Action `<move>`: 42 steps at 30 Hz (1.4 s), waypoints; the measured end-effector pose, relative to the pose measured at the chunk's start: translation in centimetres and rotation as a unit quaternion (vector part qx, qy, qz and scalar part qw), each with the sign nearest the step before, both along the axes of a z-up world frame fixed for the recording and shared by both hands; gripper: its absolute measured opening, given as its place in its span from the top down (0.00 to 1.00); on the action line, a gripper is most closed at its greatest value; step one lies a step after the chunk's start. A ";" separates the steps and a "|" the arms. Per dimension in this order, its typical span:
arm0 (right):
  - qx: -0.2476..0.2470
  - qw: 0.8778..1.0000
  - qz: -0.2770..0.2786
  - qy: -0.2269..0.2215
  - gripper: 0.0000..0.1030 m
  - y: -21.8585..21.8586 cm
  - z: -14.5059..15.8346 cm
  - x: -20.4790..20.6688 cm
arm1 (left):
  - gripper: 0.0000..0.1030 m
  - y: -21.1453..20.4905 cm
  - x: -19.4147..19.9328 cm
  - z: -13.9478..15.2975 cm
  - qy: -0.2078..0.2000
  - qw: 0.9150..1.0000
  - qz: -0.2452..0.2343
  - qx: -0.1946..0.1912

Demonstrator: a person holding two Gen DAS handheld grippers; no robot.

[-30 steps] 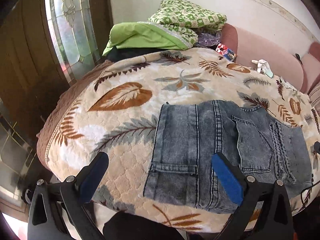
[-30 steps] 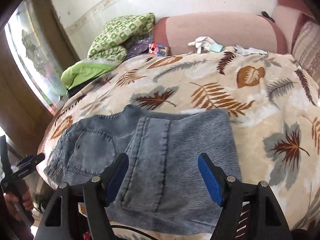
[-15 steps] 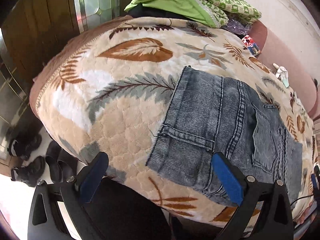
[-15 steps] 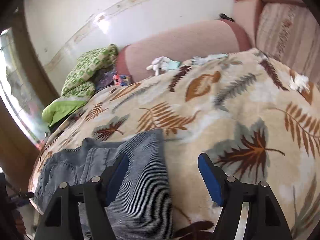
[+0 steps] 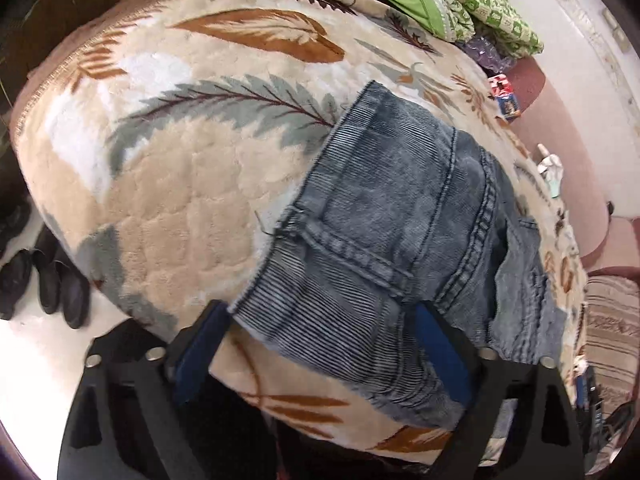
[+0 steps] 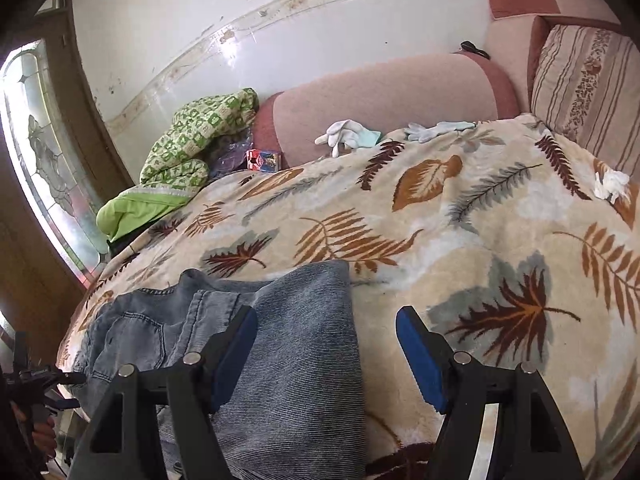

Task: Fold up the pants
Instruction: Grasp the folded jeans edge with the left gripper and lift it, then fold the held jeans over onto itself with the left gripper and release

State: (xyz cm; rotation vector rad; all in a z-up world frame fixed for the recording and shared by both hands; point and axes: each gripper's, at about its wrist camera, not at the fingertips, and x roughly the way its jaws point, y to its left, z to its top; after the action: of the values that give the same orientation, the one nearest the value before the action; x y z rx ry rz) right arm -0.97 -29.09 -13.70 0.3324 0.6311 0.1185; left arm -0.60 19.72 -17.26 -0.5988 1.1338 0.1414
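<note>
Since the earlier frame, the left gripper (image 5: pixel 320 344) is lowered over the pants (image 5: pixel 400 240) hem, jaws closing, unclamped; right gripper (image 6: pixel 326 354) held apart at lower centre.

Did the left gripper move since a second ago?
Yes. The left gripper dropped toward the near edge of the jeans; its jaws are closing around that edge, and the green bedding slid to the picture's top.

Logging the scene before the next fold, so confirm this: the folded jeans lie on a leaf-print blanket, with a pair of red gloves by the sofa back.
Wrong on one point: the gloves are white, not red, as the right wrist view shows. The jeans do lie on the leaf-print blanket, by the sofa back.
</note>
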 end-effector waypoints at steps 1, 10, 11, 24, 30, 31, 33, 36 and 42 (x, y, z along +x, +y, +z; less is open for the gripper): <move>-0.001 1.000 -0.001 0.000 0.27 0.0 -0.1 0.0 | 0.16 -0.1 0.0 0.2 -0.006 1.000 0.001 0.001; 0.018 1.000 -0.005 0.007 0.27 -0.4 -0.4 0.1 | 0.70 -0.9 0.5 1.0 -0.049 0.998 -0.029 -0.034; 0.018 1.000 -0.006 0.005 0.27 -0.4 -0.3 0.0 | 0.73 -1.2 0.6 1.3 -0.053 0.998 -0.031 -0.026; 0.071 0.995 -0.068 -0.007 0.27 -4.0 0.4 -0.8 | 0.82 -7.9 0.4 10.0 -0.161 0.975 -0.131 0.082; 0.133 0.982 -0.128 -0.024 0.27 -8.1 1.0 -2.2 | 0.82 -15.0 -0.4 14.6 -0.218 0.941 -0.228 0.118; 0.150 0.979 -0.138 -0.026 0.27 -9.0 1.0 -2.5 | 0.82 -16.6 -0.4 15.1 -0.224 0.934 -0.248 0.123; 0.184 0.969 -0.162 -0.028 0.27 -10.9 0.8 -3.1 | 0.82 -19.8 -0.7 15.6 -0.231 0.921 -0.287 0.126; 0.221 0.953 -0.206 -0.027 0.27 -13.7 0.2 -4.0 | 0.82 -25.4 -1.0 15.0 -0.231 0.898 -0.352 0.128; 0.247 0.939 -0.237 -0.022 0.27 -16.2 -0.5 -4.8 | 0.71 -34.8 0.4 8.1 -0.156 0.865 -0.461 0.123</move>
State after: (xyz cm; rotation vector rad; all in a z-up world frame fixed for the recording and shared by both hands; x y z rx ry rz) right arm -5.80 -45.29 -14.17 0.9565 0.4544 -0.1826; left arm -0.16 -15.06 -9.19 0.1903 0.9580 -0.6130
